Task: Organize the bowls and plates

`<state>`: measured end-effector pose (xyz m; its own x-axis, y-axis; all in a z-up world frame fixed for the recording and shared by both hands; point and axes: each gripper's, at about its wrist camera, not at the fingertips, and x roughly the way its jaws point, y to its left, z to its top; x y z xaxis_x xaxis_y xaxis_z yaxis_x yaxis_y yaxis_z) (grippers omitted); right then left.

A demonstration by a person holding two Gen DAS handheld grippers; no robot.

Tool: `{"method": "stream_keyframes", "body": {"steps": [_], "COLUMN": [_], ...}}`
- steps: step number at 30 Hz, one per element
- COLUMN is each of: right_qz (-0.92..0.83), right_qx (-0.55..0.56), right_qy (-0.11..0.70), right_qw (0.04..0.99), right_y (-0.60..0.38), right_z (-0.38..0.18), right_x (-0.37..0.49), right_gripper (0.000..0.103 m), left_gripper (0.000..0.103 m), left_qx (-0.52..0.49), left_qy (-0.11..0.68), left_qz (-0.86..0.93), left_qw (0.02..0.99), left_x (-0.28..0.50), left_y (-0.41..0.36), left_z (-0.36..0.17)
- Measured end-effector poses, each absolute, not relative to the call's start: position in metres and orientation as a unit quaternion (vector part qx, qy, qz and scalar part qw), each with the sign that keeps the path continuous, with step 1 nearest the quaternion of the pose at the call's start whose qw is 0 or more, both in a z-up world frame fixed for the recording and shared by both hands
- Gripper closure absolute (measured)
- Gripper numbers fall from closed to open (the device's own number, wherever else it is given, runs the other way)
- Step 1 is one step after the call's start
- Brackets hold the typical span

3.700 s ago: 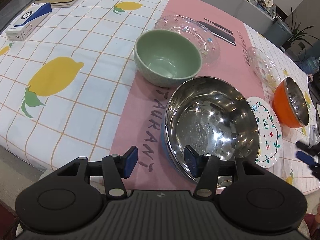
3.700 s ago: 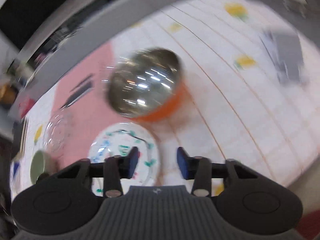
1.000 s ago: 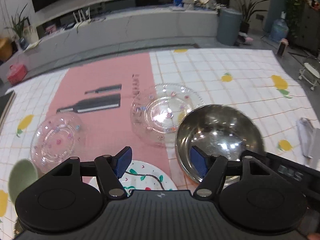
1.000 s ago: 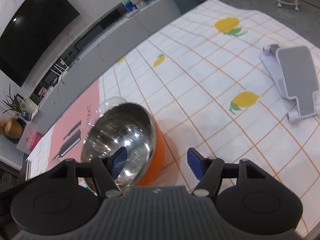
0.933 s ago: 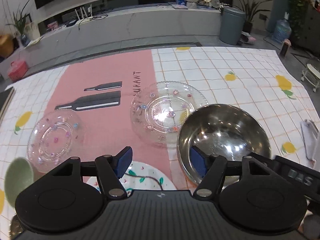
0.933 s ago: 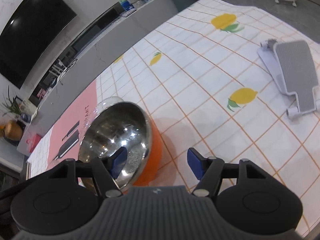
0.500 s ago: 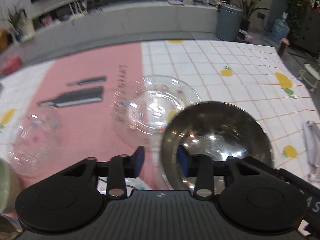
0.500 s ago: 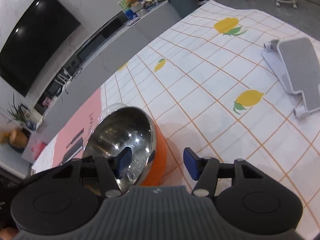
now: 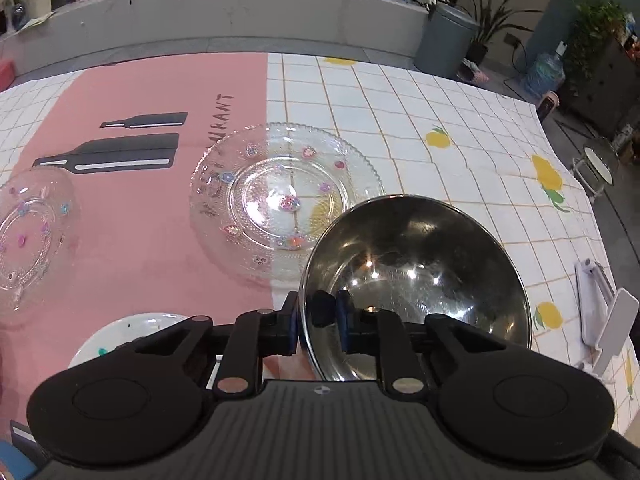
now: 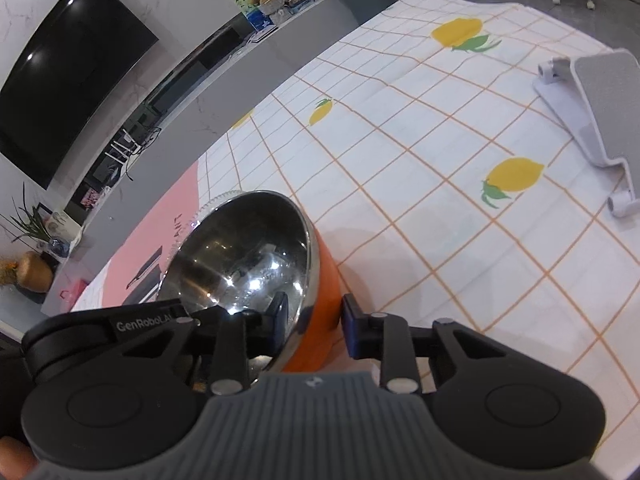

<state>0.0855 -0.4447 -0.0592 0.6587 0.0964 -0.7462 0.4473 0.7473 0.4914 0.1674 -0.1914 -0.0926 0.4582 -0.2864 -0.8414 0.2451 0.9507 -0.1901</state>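
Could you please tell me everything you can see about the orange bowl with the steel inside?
The orange bowl has a glossy orange outer wall and a mirror-bright steel lining with a rolled rim. It is empty and tilted. The left gripper pinches one side of its rim, and the right gripper straddles the other, one finger inside, one outside, after both just closed in. It overlaps the edge of a clear glass plate.

Left gripper (image 9: 318,322): I see my jaws have just been closing; they now pinch the near-left rim of the steel bowl (image 9: 416,276).
Large glass plate (image 9: 286,200): far-left of the bowl, which overlaps its near-right edge.
Small glass plate (image 9: 28,232): far left.
White painted plate (image 9: 120,336): near left, partly hidden.
Tablecloth (image 9: 420,152): pink panel left, lemon grid right.
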Motion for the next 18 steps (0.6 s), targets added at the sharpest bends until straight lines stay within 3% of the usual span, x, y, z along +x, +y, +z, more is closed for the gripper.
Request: {"method": "stream_keyframes", "body": {"steps": [18], "right_qz": [-0.081], "right_qx": [0.355], "right_qy": [0.362], "right_qw": [0.858], "right_y": [-0.434], "right_z": [-0.013], "right_x": [0.067], "right_gripper": [0.077], "left_gripper": [0.084], "left_qx": [0.044], "left_qy": [0.445], "left_qz": [-0.156], "left_qw": [0.88], "left_x": [0.131], "left_y": [-0.184], "left_z": [-0.037]}}
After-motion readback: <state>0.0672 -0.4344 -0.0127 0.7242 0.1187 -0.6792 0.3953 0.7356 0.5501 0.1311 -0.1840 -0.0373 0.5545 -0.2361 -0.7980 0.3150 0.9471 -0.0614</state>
